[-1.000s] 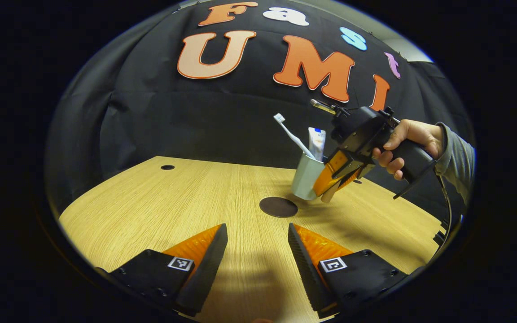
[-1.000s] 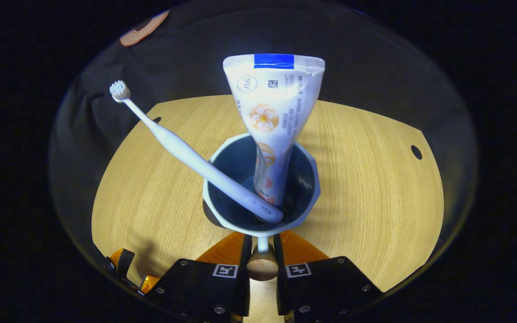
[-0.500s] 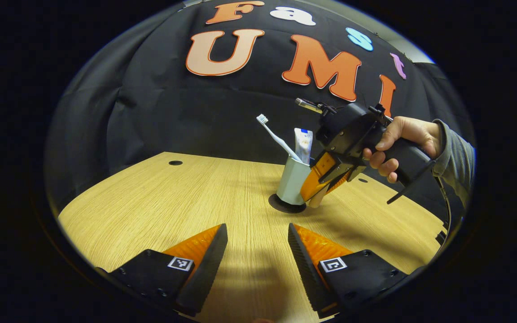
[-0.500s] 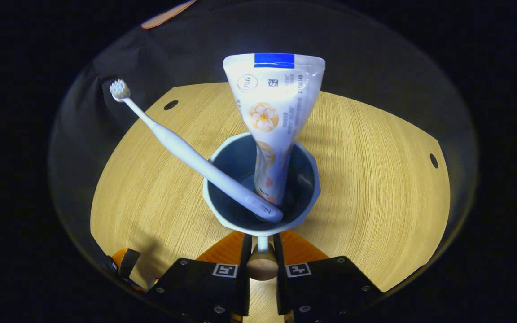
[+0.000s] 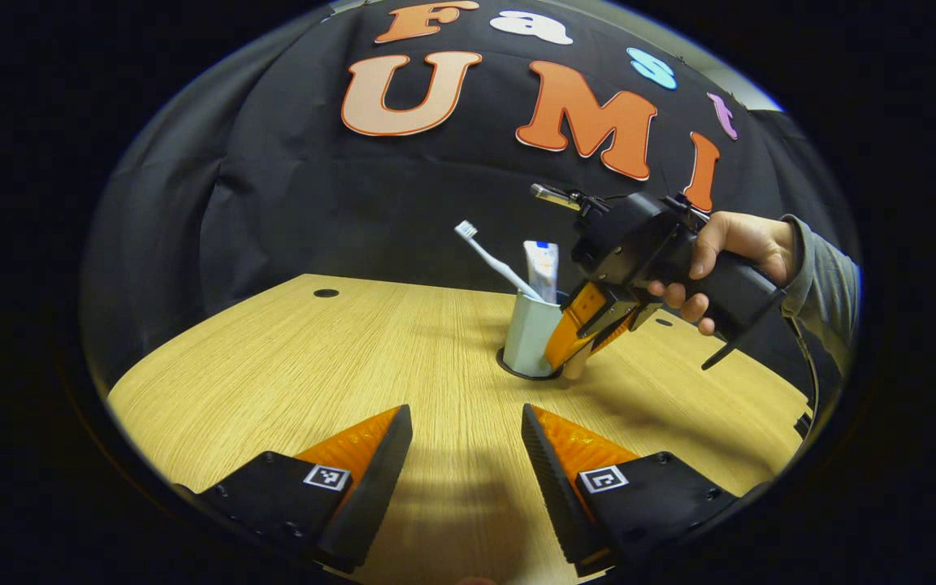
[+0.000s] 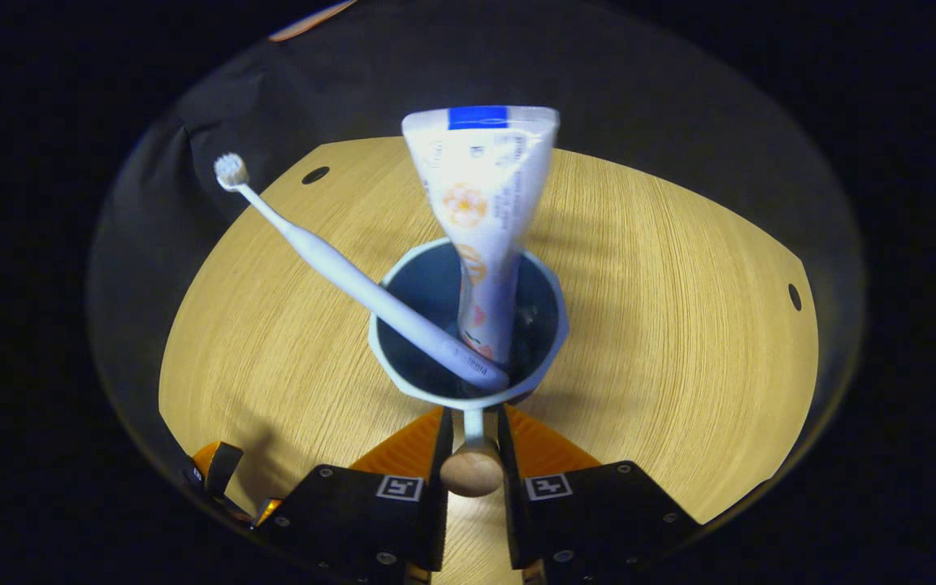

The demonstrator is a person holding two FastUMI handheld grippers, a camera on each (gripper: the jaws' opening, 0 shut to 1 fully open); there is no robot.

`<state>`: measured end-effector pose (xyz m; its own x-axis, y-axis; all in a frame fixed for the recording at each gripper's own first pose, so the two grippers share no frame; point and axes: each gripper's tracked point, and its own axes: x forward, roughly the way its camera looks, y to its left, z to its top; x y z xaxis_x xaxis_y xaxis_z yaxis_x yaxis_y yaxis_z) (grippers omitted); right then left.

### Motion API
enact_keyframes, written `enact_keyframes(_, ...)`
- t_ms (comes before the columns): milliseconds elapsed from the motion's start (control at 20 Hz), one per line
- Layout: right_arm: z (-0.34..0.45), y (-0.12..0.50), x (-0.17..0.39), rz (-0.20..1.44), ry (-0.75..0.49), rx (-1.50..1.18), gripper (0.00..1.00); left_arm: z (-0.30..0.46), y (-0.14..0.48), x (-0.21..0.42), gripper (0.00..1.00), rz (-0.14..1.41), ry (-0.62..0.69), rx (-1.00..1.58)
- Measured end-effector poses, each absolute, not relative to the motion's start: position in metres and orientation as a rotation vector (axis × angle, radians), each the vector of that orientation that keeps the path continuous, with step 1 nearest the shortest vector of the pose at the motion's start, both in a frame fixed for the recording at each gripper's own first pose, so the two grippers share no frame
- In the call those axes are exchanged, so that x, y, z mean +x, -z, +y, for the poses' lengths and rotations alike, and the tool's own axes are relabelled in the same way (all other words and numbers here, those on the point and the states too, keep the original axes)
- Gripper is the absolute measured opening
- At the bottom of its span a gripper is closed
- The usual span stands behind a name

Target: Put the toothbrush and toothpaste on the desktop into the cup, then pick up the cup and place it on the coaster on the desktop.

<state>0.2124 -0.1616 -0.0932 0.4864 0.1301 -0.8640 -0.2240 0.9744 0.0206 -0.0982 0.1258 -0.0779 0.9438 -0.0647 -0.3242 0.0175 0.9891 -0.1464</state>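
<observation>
Cup set on the coaster, right gripper gripping its handle.

Left gripper view: the left gripper hangs over the bench, fingers spread and holding nothing. At 1 o'clock the cup stands on the dark coaster, toothbrush and toothpaste upright inside; a hand holds the right gripper against it.

Right gripper view: the right gripper's fingers are clenched on the cup's handle. The toothbrush leans toward 10 o'clock, the toothpaste toward 12.
</observation>
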Motion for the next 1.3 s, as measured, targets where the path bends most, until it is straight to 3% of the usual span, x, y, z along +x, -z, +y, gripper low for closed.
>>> enact_keyframes(250, -0.166, 0.074, 0.207, 0.955, -0.253, -0.059, 0.64, 0.119, 0.071, -0.095, 0.87, 0.325, 0.05, -0.129)
enact_keyframes(350, -0.173, 0.064, 0.205, 0.899, -0.258, -0.042, 0.69, 0.114, 0.063, -0.091, 0.87, 0.313, 0.059, -0.116)
enact_keyframes(400, -0.179, 0.059, 0.204, 0.861, -0.254, -0.043, 0.76, 0.111, 0.059, -0.089, 0.87, 0.307, 0.065, -0.106)
enact_keyframes(450, -0.185, 0.053, 0.205, 0.821, -0.256, -0.046, 0.74, 0.107, 0.058, -0.087, 0.87, 0.301, 0.068, -0.094)
enact_keyframes(650, -0.201, 0.044, 0.195, 0.704, -0.264, -0.045, 0.85, 0.096, 0.046, -0.081, 0.87, 0.286, 0.081, -0.063)
enact_keyframes(1000, -0.244, 0.003, 0.175, 0.471, -0.247, 0.04, 0.85, 0.068, 0.015, -0.071, 0.87, 0.219, 0.095, -0.031)
enact_keyframes(1300, -0.303, 0.003, 0.148, 0.301, -0.143, 0.035, 0.86, 0.031, -0.018, -0.055, 0.87, 0.124, 0.144, -0.006)
